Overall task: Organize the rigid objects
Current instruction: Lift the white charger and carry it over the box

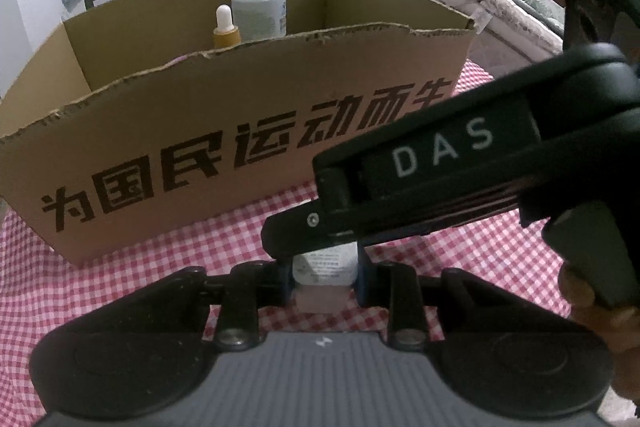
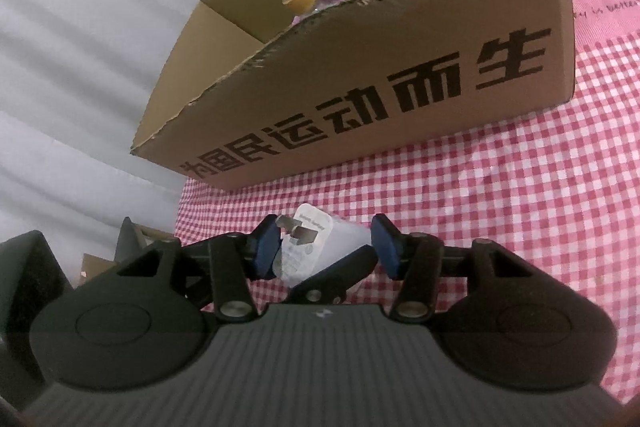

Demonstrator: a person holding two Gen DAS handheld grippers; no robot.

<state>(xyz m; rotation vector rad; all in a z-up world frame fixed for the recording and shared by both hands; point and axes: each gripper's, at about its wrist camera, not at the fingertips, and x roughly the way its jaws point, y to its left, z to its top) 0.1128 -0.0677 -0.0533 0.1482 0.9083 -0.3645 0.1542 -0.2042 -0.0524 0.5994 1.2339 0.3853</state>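
Left tongs [image 1: 324, 277] pinch a white plug adapter [image 1: 325, 267] at 12 o'clock from the left wrist, low over the checked table [image 1: 160, 267], prongs pointing toward 11 o'clock in the right wrist view. Right tongs [image 2: 326, 249] straddle the same adapter, spread, blue pads [image 2: 266, 251] clear of it on both sides, so I judge the left hand alone carries it. Open cardboard box [image 1: 240, 131] lies just beyond at 12 o'clock with its long side facing, so the drop looks like up and over that wall; it holds a dropper bottle [image 1: 225, 27] and white-capped jar [image 1: 260, 7], its print reads 为国民运动而生, the right gripper body reads DAS.
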